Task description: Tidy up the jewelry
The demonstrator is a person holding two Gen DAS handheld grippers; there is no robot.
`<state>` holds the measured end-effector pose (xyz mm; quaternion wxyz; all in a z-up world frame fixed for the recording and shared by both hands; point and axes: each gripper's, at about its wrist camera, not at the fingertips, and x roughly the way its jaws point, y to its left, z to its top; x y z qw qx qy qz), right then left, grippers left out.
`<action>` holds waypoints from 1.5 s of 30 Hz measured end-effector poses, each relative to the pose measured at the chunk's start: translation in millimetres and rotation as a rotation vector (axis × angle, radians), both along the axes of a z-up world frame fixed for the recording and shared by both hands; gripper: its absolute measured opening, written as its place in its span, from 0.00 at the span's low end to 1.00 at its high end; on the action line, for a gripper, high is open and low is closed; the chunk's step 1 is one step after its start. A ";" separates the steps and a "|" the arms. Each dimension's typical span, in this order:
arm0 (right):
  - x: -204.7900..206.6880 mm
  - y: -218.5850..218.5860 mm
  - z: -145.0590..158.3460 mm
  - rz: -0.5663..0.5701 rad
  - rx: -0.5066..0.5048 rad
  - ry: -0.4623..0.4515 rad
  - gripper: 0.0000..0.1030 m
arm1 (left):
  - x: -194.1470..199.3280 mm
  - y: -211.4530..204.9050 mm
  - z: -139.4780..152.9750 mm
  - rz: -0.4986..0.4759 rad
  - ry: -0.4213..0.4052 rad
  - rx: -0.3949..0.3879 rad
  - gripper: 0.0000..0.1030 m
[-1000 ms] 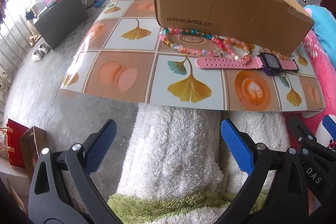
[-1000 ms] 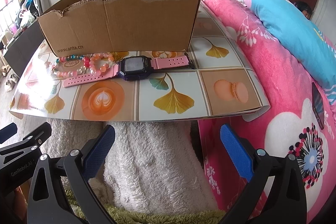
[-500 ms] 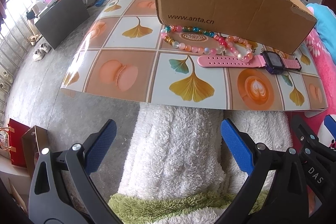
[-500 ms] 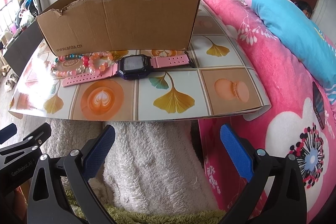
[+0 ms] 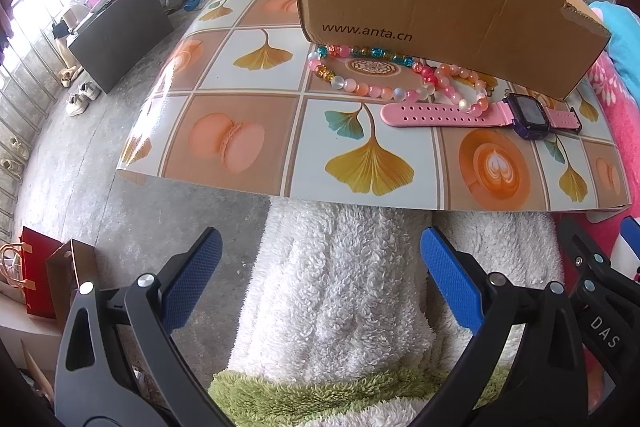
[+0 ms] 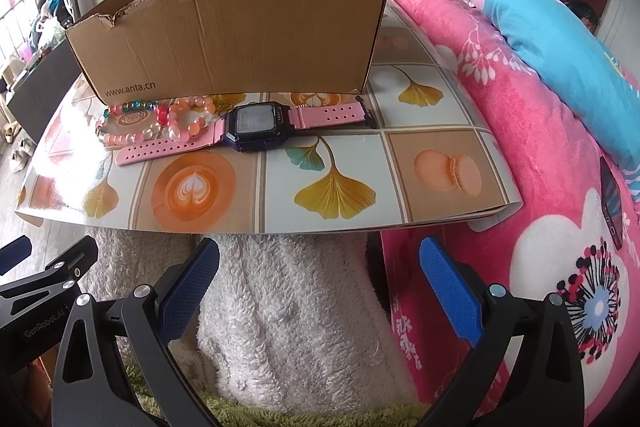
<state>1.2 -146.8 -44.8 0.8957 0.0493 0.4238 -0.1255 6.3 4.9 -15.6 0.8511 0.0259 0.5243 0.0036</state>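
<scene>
Left wrist view: the left hand-held gripper (image 5: 320,275) is held wide and empty, short of the table (image 5: 248,147), and in the right wrist view the right hand-held gripper (image 6: 320,275) is likewise spread wide with nothing between its pads. On the table, just in front of the box (image 5: 440,7), two bead bracelets (image 5: 372,75) are laid touching each other, and the watch (image 6: 256,127) is laid flat beside them, its long strap (image 5: 440,115) running along the beads and seemingly touching them. None of the three has been put in the box yet, as far as can be seen. The bracelets are judged to be light, limp and smooth, so that they would be expected to sag and roll; a pinch across one strand at its outer arc is suggested. The watch is judged heavier, with a stiff case and a soft strap; it would best be taken across the case sides, or by the strap close to the case, since the glossy cloth may let it slide.
</scene>
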 end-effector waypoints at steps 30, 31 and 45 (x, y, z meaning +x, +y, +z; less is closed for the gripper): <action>51.7 -37.4 -19.5 -0.020 0.029 -0.024 0.95 | 70.3 -1.3 -15.1 -0.071 -0.088 0.092 0.93; 52.6 -38.3 -19.7 -0.015 0.031 -0.025 0.95 | 71.9 -2.2 -15.2 -0.078 -0.089 0.092 0.93; 69.8 -63.9 -20.7 0.011 0.059 0.048 0.95 | 84.9 5.3 -19.1 -0.101 -0.055 0.056 0.94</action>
